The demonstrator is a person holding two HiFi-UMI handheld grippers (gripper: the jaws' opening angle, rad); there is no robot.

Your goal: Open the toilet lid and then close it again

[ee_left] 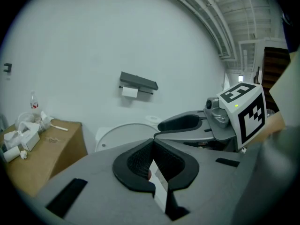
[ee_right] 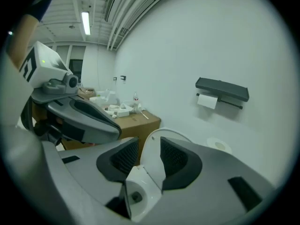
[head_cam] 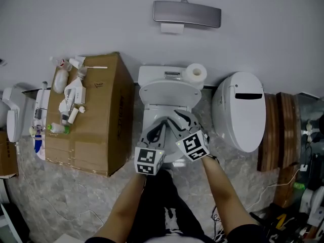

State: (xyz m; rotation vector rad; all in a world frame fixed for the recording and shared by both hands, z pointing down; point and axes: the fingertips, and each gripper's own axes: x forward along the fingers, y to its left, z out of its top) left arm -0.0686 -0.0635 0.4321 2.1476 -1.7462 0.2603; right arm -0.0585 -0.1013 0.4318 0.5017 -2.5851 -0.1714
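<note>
Clearly the lid (head_cam: 169, 92) is up: it stands steeply at the back edge of the toilet (head_cam: 148, 116), leaning toward the tank (head_cam: 152, 76), with the bowl (ee_right: 136, 196) open below it. It looks like thin, stiff moulded plastic. It is probably light, and glossy enough to slip between pads. It should swing only about its back edge, where it joins the toilet. The best hold is likely the free front rim, near its middle, where little force will turn it. I judge a drop to be the main risk, since a lid let go early could slam down on the bowl.

The right gripper (ee_right: 149, 156) has its jaws about half apart, and the lid's rim stands edge-on in the gap between them. The rim lies close to both pads (ee_right: 123, 157), but I see no firm pinch, so I take it as a loose straddle and not a grip. The left gripper (ee_left: 153, 146) is closed, its tips meeting. Only a sliver of white shows through the slot behind them, and it seems to hold nothing. It hangs just beside the right one, over the front of the bowl.
</note>
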